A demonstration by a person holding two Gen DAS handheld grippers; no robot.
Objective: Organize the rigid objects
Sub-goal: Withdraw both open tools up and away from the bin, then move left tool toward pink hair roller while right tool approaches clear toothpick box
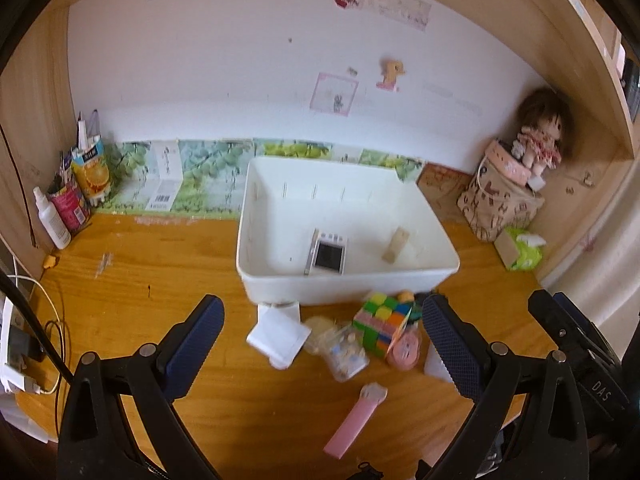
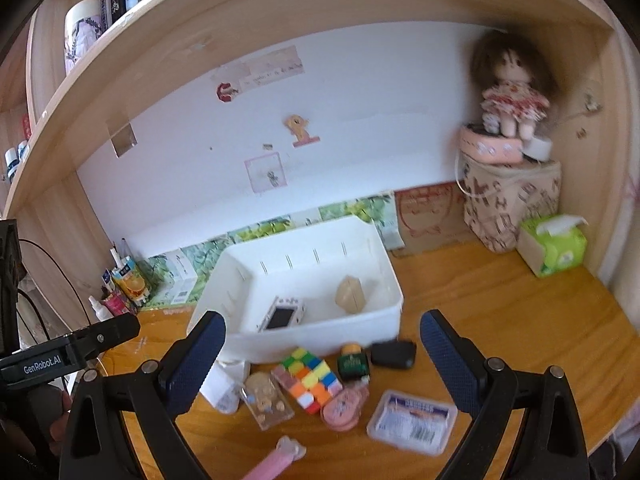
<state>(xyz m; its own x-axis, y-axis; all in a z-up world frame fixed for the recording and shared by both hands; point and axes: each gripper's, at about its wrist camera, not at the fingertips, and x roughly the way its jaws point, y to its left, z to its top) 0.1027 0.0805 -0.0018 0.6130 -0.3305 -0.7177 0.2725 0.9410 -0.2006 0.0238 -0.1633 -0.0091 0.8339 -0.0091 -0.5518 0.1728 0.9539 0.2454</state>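
Note:
A white bin [image 1: 448,268] [image 2: 394,312] stands on the wooden desk with a small white screen device [image 1: 329,255] [image 2: 282,315] and a tan wooden block [image 1: 396,245] [image 2: 351,295] inside. In front of it lie a colourful puzzle cube [image 1: 380,322] [image 2: 310,380], a clear case with small figures [image 1: 347,354] [image 2: 267,402], a white box [image 1: 278,334], a pink round case [image 2: 344,407], a pink clip [image 1: 354,420], a dark green bottle [image 2: 352,362], a black case [image 2: 392,354] and a labelled plastic box [image 2: 412,422]. My left gripper [image 1: 322,344] and right gripper [image 2: 322,368] both hover open over this pile, holding nothing.
A doll [image 2: 510,92] sits on a patterned bag [image 2: 512,204] in the back right corner beside a green tissue pack [image 2: 554,246]. Bottles and a juice carton [image 1: 92,172] crowd the back left. Cables and a charger [image 1: 20,344] lie at the left edge.

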